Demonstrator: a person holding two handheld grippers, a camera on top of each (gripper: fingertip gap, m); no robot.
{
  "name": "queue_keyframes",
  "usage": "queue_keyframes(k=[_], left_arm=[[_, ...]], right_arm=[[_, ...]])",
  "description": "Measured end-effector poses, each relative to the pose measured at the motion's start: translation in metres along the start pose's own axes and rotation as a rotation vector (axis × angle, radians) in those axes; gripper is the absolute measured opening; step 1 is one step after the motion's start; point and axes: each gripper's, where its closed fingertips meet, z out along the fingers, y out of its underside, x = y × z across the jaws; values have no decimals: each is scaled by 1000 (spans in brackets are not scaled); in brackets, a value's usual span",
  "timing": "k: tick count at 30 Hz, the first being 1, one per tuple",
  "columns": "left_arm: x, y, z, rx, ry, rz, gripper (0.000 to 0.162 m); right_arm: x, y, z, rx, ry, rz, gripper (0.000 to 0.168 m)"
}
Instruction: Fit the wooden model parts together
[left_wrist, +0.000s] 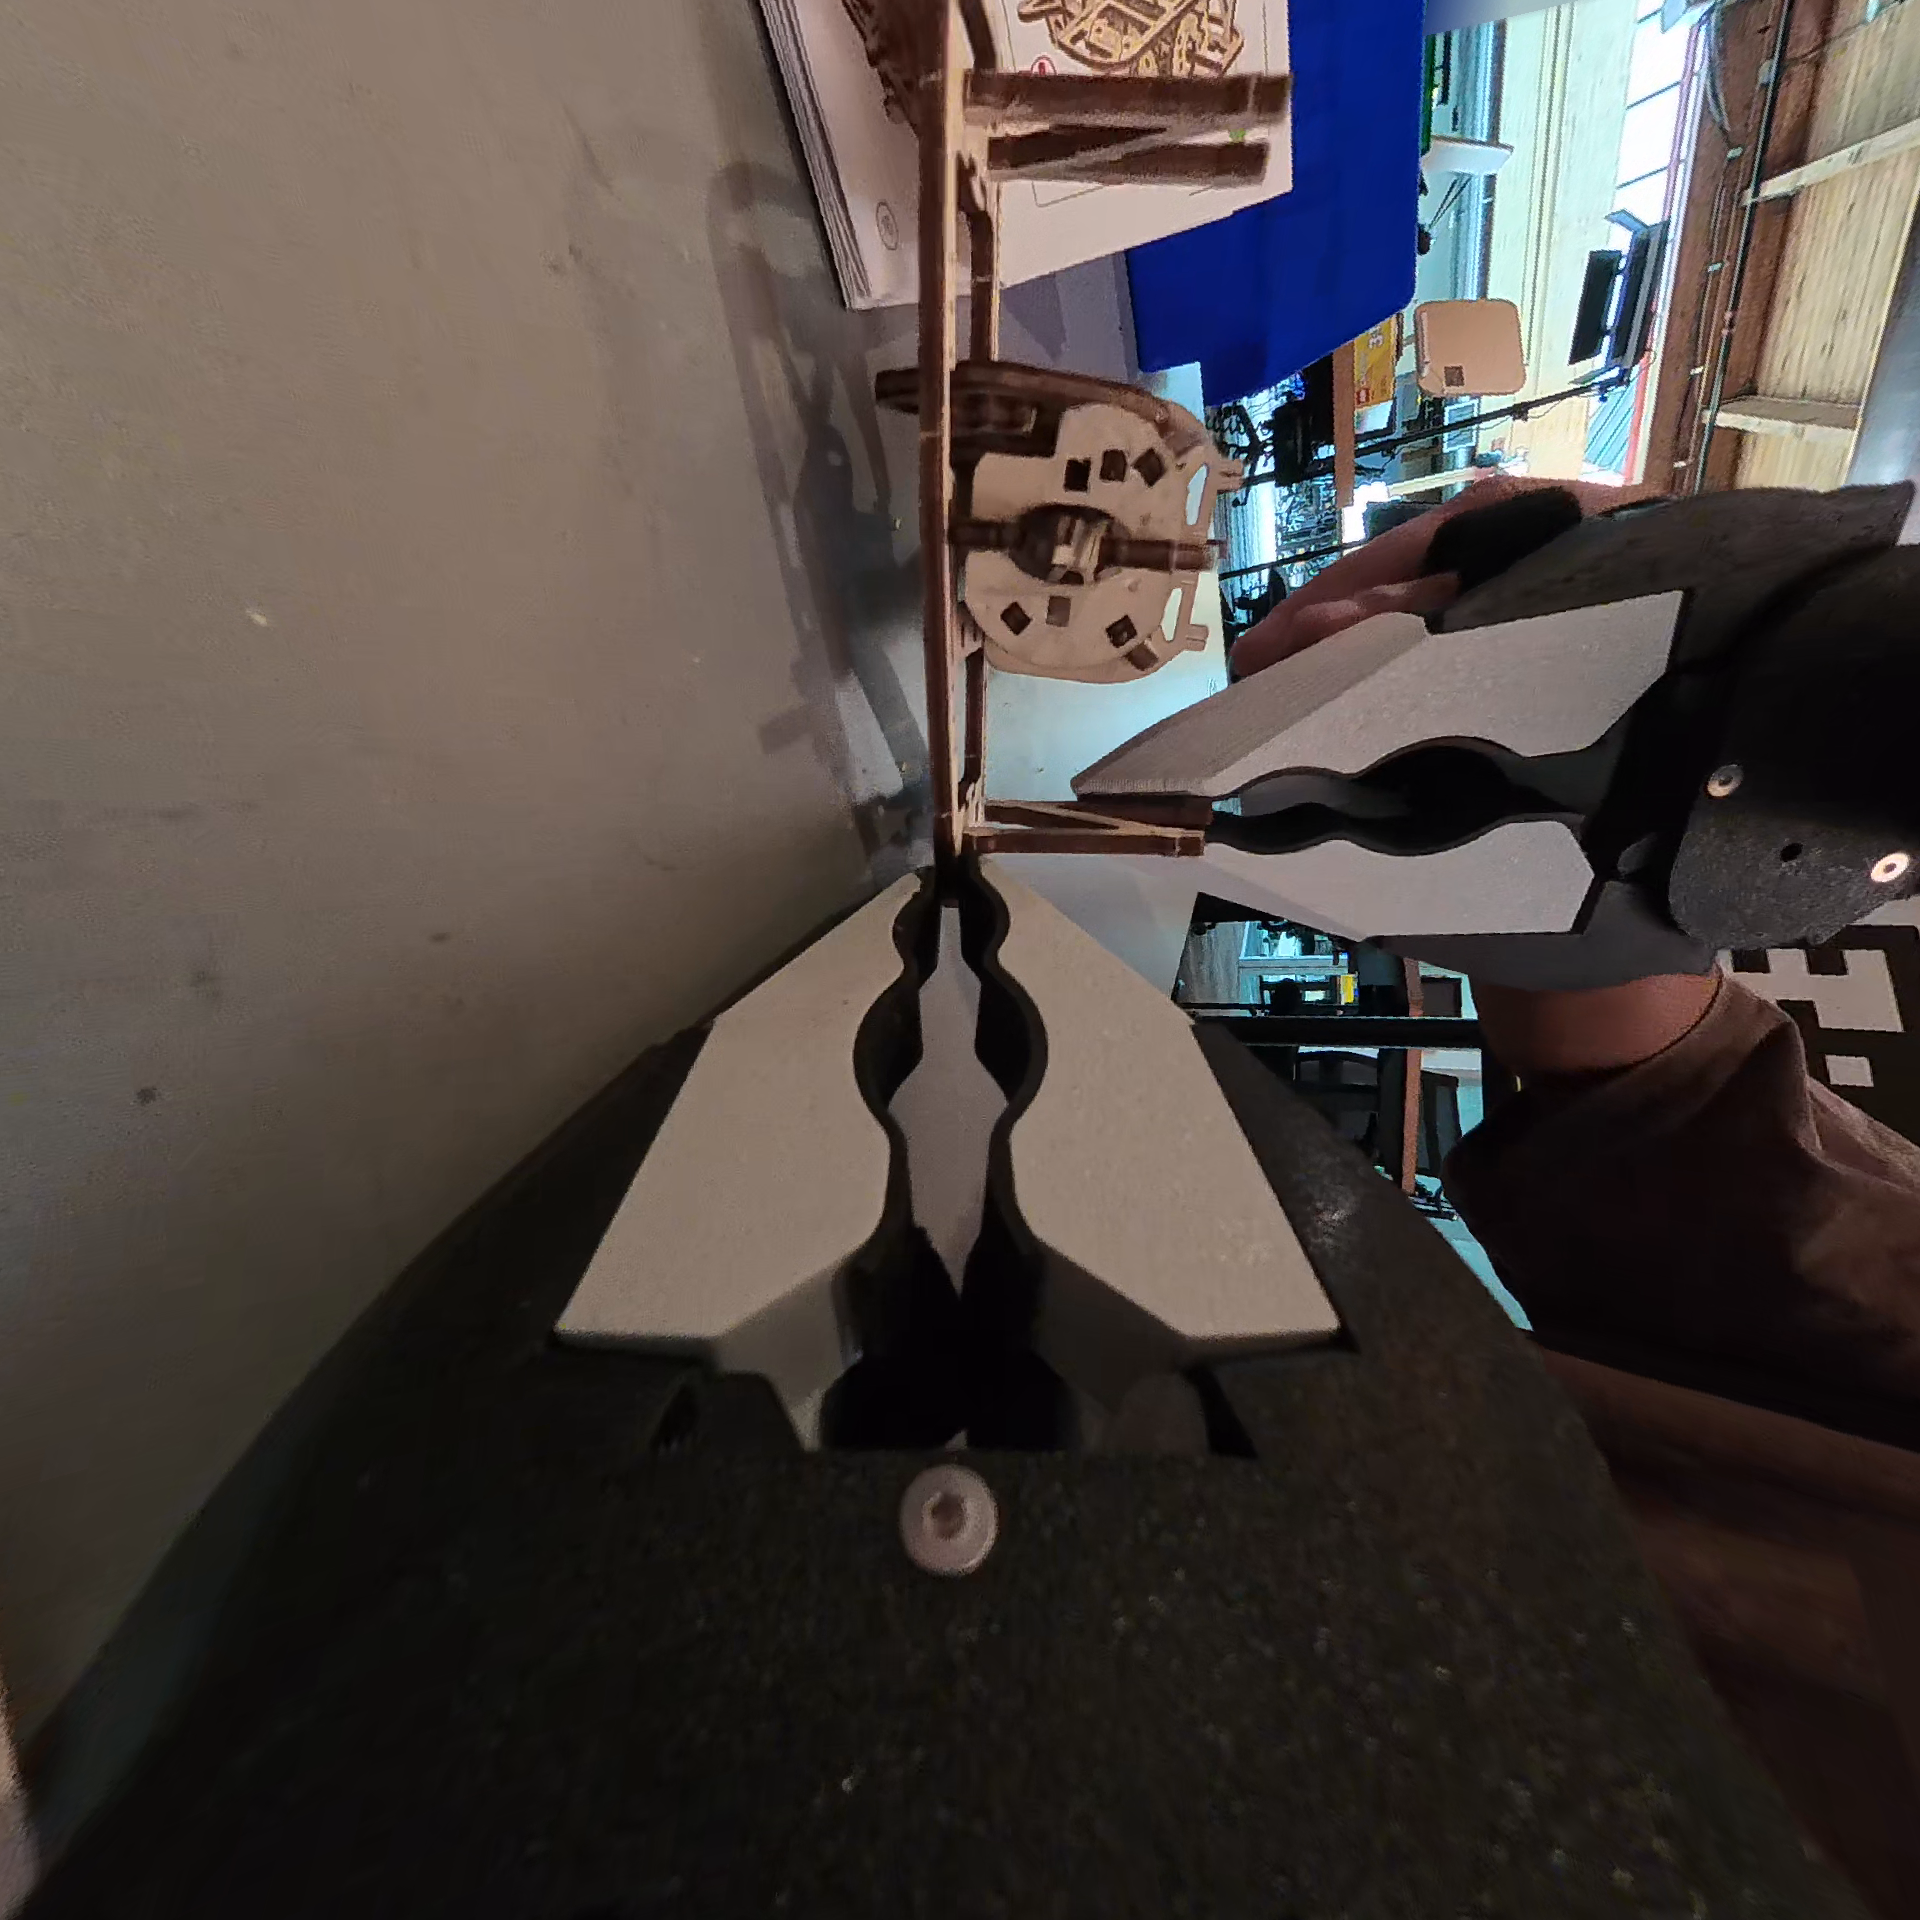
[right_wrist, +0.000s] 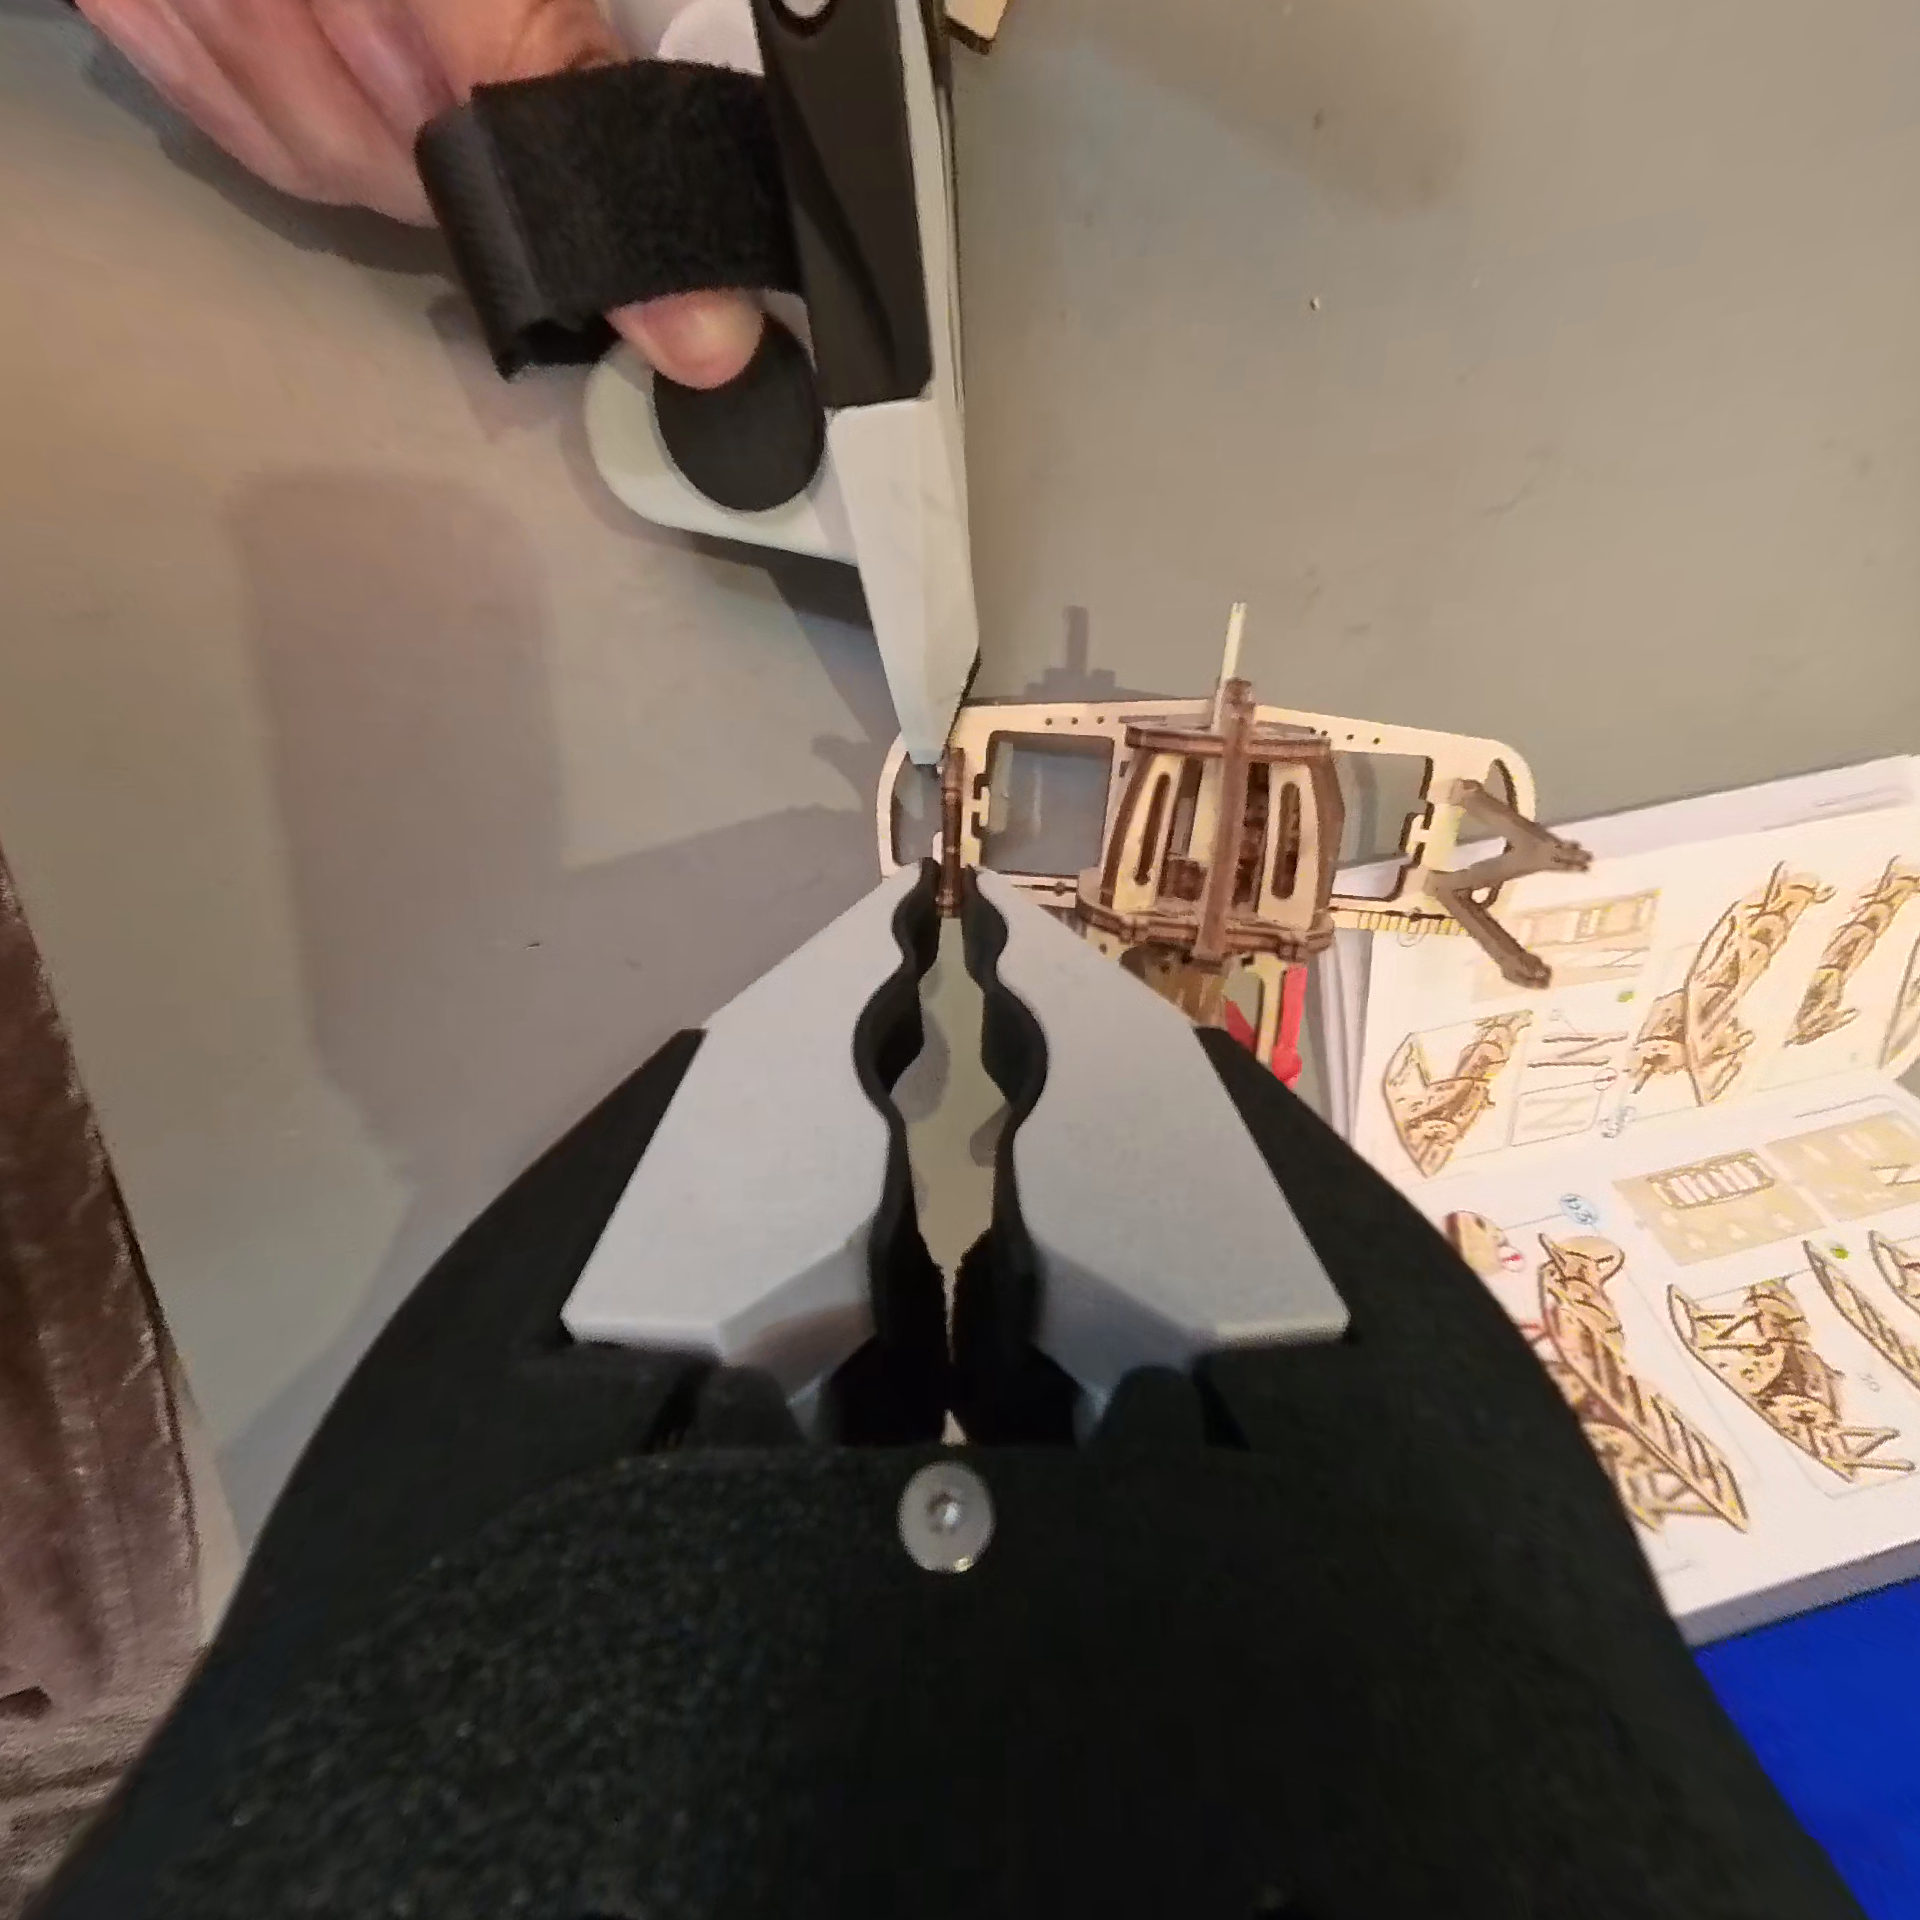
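Observation:
A flat wooden panel (left_wrist: 940, 520) carries a round barrel-shaped wooden assembly (left_wrist: 1081, 540) at its middle and a zigzag strut (left_wrist: 1122, 125) at its far end. My left gripper (left_wrist: 951, 878) is shut on the panel's near edge. My right gripper (left_wrist: 1195, 821) comes in from the right and is shut on a small wooden strut (left_wrist: 1081, 831) standing on the panel's near end. In the right wrist view, my right gripper (right_wrist: 948, 883) grips that strut (right_wrist: 951, 821) on the panel (right_wrist: 1039, 727), beside the barrel assembly (right_wrist: 1205, 831). The left gripper (right_wrist: 925, 764) pinches the panel's end from above.
The model is held over a grey table (right_wrist: 416, 727). An open instruction booklet (right_wrist: 1662, 1143) lies to the right, also in the left wrist view (left_wrist: 1049, 218). A blue surface (left_wrist: 1278, 260) lies beyond it. A red piece (right_wrist: 1262, 1029) shows below the model. A brown sleeve (left_wrist: 1714, 1299) is at right. The tips of both grippers are at nearly the same place.

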Motion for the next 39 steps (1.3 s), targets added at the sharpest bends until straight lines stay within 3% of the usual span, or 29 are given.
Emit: queue_keyframes(k=[21, 39], left_arm=[[-2, -4, 0, 41, -30, -28, 0], [-2, -4, 1, 59, -42, -28, 1]], right_arm=[[4, 4, 3, -29, -1, 31, 2], [5, 14, 6, -149, -3, -48, 2]])
